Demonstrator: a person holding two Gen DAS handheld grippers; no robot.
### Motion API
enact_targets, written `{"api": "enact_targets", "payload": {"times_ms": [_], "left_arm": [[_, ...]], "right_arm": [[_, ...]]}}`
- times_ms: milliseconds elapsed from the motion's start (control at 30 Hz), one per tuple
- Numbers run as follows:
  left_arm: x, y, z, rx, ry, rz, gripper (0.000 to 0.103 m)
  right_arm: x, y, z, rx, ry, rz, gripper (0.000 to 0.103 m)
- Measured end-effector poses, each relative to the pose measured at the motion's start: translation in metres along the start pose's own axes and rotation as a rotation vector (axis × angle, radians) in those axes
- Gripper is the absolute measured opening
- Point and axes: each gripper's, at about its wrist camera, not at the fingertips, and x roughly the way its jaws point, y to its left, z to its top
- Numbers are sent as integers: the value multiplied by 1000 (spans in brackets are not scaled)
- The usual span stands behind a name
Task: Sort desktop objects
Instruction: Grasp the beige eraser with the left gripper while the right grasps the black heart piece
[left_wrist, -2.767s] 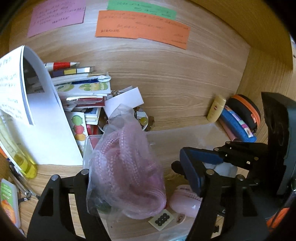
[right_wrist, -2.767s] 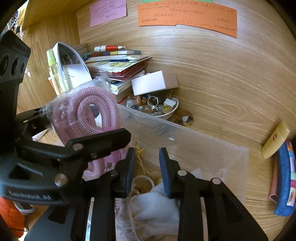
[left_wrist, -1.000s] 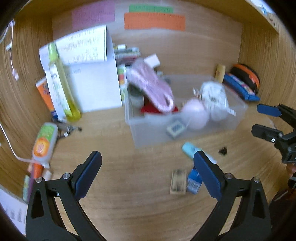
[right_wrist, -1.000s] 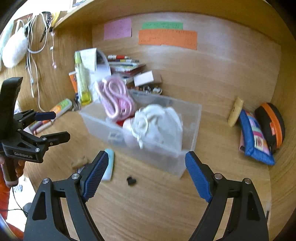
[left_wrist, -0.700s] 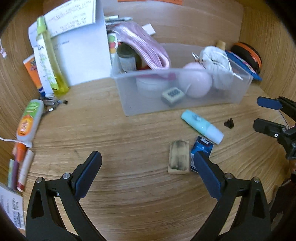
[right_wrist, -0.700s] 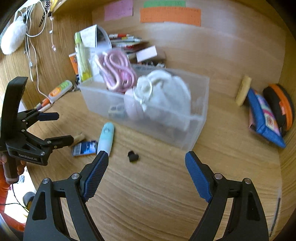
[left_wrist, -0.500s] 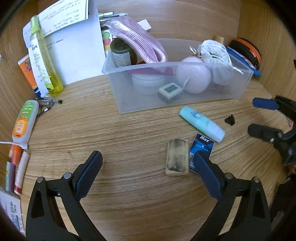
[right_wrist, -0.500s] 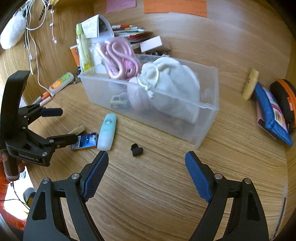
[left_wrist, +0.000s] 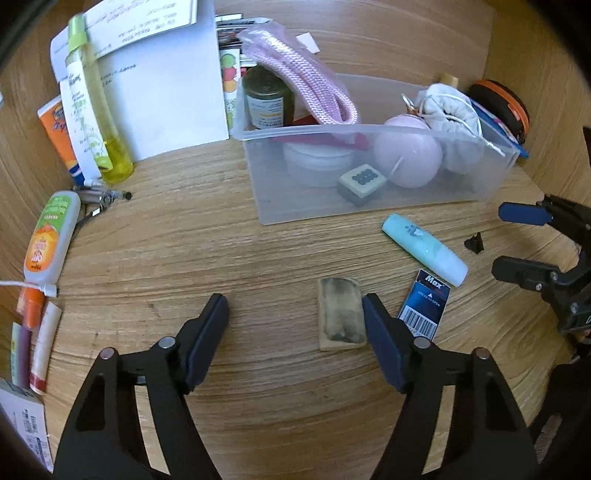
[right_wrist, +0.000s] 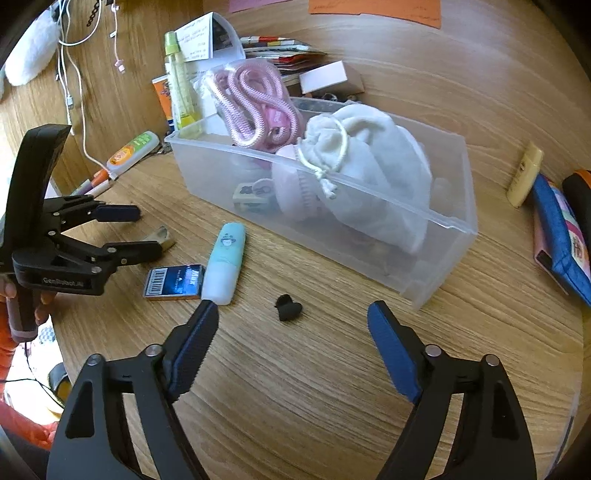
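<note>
A clear plastic bin (left_wrist: 495, 173) (right_wrist: 443, 258) holds a bagged pink rope (left_wrist: 306, 81) (right_wrist: 255, 96), a white drawstring pouch (right_wrist: 373, 170), a pink ball (left_wrist: 406, 155), a jar and a tile. On the desk in front lie a worn tan eraser (left_wrist: 340, 317), a blue Max staple box (left_wrist: 424, 306) (right_wrist: 173, 282), a mint tube (left_wrist: 424, 251) (right_wrist: 225, 266) and a small black clip (left_wrist: 474, 243) (right_wrist: 288, 306). My left gripper (left_wrist: 295, 321) (right_wrist: 144, 232) is open low over the desk, its right finger beside the eraser. My right gripper (right_wrist: 291, 336) (left_wrist: 517, 240) is open just short of the black clip.
A yellow bottle (left_wrist: 96, 110), an orange tube and a white paper stand (left_wrist: 159, 81) stand back left. A glue stick (left_wrist: 48, 236), nail clippers and pens lie along the left wall. A blue pouch (right_wrist: 561, 236) and an orange-rimmed case lie at the right.
Both grippers have come down and forward towards the loose items in front of the bin. The pink rope, held by the left gripper earlier, lies in the bin.
</note>
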Motion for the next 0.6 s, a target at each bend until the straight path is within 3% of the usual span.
{"api": "enact_targets", "payload": {"times_ms": [133,333,600], "left_arm": [[-2,-6,1,25,-9,-14,54],[-4,-8,1,35,-30,-23,43],[-4,-10,2,49,-54,-26,23]], "right_arm": [[7,6,0,-20,15,14,58],[17,10,-1,-43,42,23,37],[22,14,-3,-56,47,26,20]]}}
